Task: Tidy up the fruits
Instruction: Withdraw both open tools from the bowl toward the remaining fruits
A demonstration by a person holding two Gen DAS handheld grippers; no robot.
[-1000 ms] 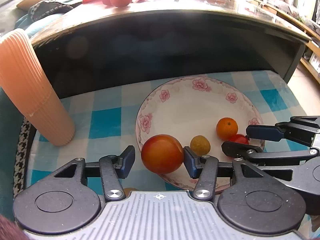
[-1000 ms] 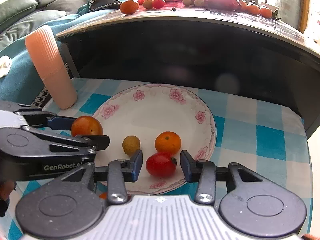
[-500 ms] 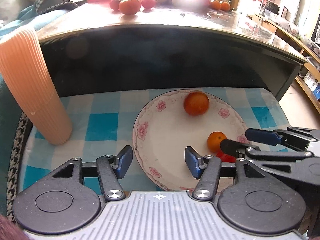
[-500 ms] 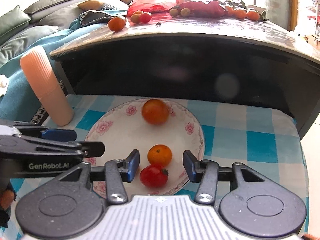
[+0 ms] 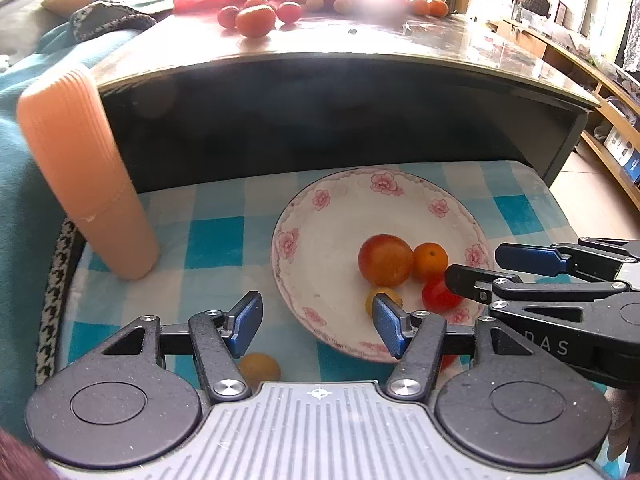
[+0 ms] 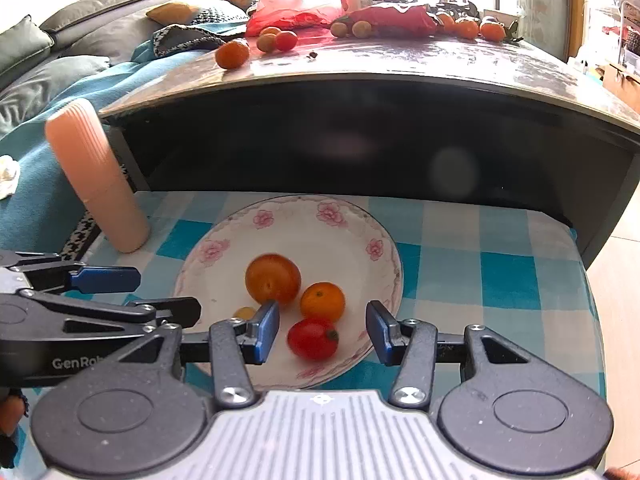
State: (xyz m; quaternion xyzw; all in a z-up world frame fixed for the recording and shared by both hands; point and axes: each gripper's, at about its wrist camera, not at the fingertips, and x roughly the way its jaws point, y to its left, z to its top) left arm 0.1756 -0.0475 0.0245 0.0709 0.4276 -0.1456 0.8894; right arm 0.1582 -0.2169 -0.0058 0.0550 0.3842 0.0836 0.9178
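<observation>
Red tomato (image 6: pixel 313 338) on plate (image 6: pixel 384 240), between spread fingers of empty right hand-held gripper (image 6: pixel 322 333), seemingly untouched.

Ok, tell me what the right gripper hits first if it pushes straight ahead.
Probably the red tomato: it lies on the plate between the open right gripper fingers, closest in line. The small orange sits just beyond. Depth is hard to judge here.
</observation>
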